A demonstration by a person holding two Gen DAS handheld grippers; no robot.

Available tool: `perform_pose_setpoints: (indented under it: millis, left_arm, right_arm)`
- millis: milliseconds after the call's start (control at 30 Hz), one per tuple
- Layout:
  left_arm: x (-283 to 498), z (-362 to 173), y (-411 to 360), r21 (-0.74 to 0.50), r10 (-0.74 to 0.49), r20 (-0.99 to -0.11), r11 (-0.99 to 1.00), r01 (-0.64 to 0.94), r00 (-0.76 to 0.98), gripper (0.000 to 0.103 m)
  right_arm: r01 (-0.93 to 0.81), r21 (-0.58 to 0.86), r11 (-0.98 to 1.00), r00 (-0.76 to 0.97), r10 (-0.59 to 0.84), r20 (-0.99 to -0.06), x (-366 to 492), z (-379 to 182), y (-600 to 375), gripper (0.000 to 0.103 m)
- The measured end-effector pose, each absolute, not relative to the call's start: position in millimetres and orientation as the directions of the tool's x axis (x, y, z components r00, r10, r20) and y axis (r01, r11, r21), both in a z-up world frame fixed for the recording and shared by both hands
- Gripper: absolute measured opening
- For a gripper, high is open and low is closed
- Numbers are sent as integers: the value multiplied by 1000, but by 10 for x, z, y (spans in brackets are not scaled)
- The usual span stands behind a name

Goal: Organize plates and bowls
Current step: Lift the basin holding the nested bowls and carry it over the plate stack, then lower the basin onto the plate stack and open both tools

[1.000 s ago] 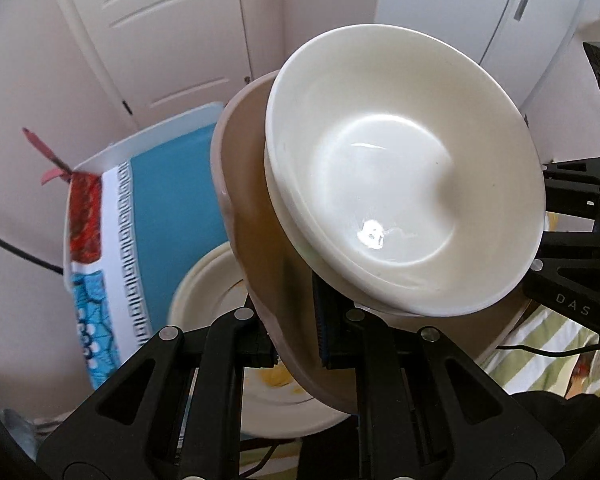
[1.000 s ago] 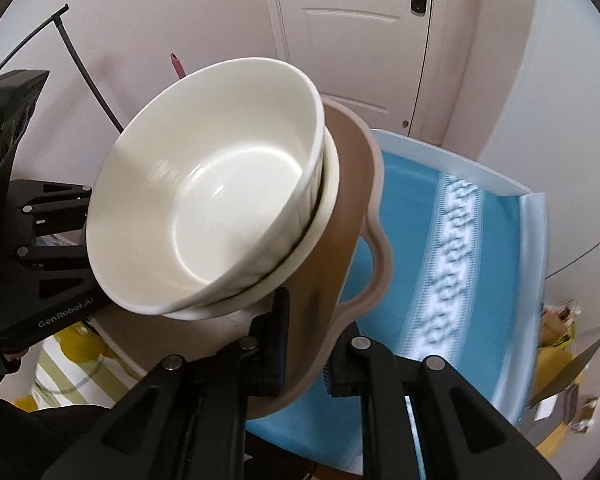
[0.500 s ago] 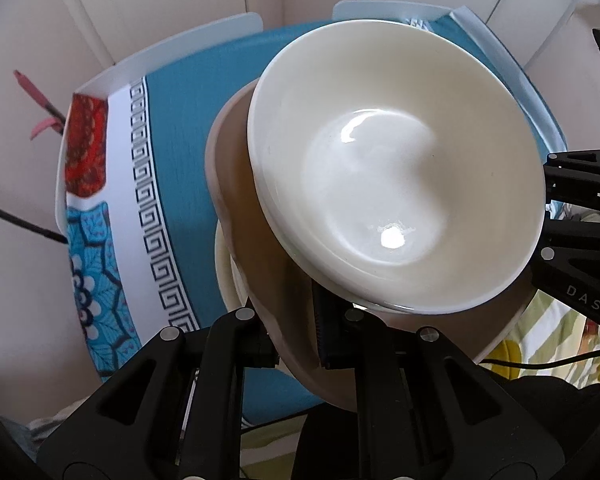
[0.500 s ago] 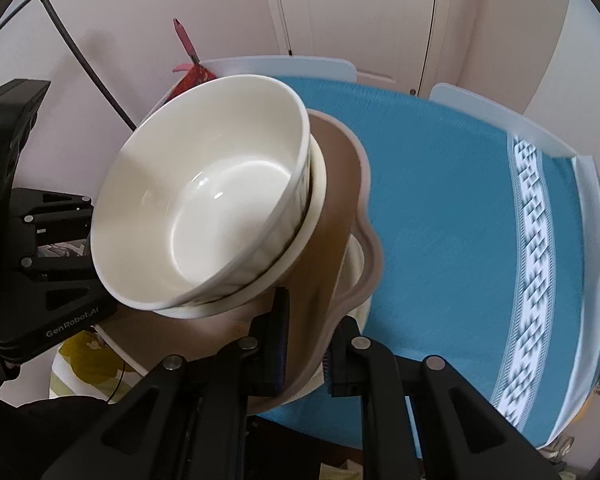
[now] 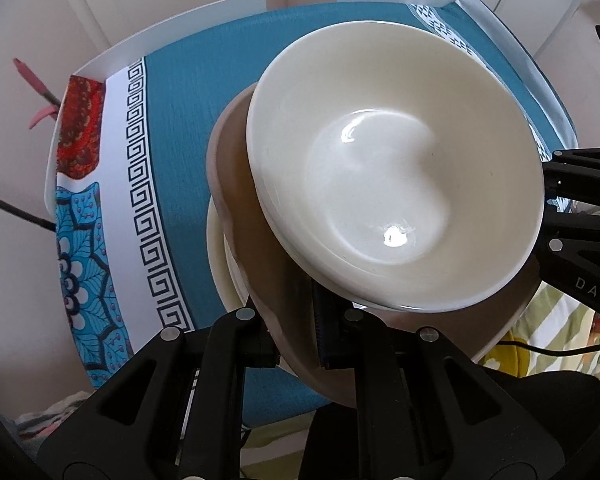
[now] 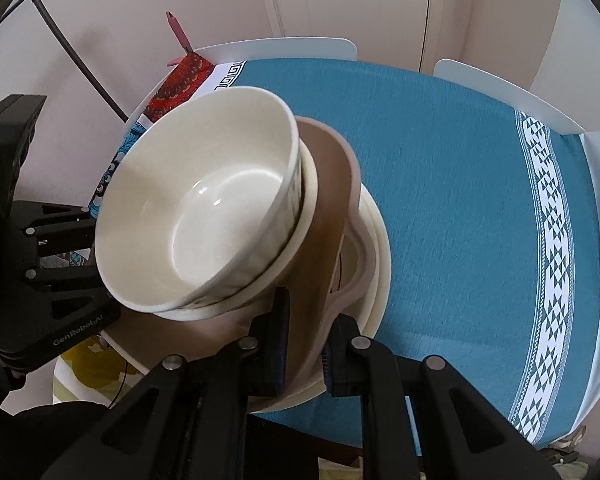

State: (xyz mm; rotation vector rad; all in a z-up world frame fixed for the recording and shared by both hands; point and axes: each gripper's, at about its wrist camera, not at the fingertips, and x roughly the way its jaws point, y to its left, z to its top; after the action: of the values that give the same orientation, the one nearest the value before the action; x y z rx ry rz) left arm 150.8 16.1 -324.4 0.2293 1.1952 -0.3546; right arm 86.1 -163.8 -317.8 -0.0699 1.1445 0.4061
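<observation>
- Teal tablecloth (image 5: 188, 128) with a Greek-key border and a red patterned corner covers the table; white cupboard doors behind it.
- Left wrist view: left gripper (image 5: 296, 320) is pinched on the near rim of a tan scalloped plastic plate (image 5: 244, 216), tilted. Cream glossy bowls (image 5: 396, 168) sit stacked on that plate. A cream flat plate (image 5: 220, 264) lies below it, on the cloth. Only this view shows the blue floral panel of the cloth.
- Right wrist view: right gripper (image 6: 304, 340) clamps the opposite rim of the same tan plate (image 6: 332, 184), fingers closed on it. Seen only here: the top bowl (image 6: 204, 208) nests in a shallower cream dish (image 6: 306, 216), the plate edge curves like a handle, a white door, and the triangle-pattern stripe.
</observation>
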Motion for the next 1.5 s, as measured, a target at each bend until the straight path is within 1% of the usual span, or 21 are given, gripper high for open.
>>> perform_pose_setpoints:
  millis: [333, 600, 867, 967, 1033, 1133, 1500]
  left_arm:
    - [1503, -3266, 152, -1, -127, -938, 932, 363, 323, 11]
    - [1547, -3256, 156, -22, -125, -959, 927, 374, 254, 14]
    - [1533, -3199, 178, -79, -157, -970, 926, 370, 188, 19]
    - [1501, -3161, 180, -96, -170, -970, 923, 373, 172, 23]
    - [1465, -3113, 178, -95, -172, -970, 920, 379, 175, 27]
    - [1435, -3057, 198, -86, -166, -969, 922, 379, 185, 30]
    - [1165, -2734, 282, -92, -183, -951, 938, 335, 249, 31]
  right_arm:
    - [-326, 160, 932, 336, 272, -902, 850, -3173, -1608, 13]
    - [-298, 179, 938, 295, 269, -917, 899, -3151, -1606, 13]
    - [-265, 182, 947, 273, 255, -928, 892, -3079, -1636, 13]
    - [-256, 184, 949, 264, 252, -931, 877, -3058, -1655, 13]
    - [-252, 186, 950, 261, 252, -932, 861, -3042, -1667, 13]
    - [-250, 190, 949, 260, 255, -932, 839, -3027, -1678, 13]
    - [-240, 214, 947, 324, 286, -902, 613, -2704, -1865, 13]
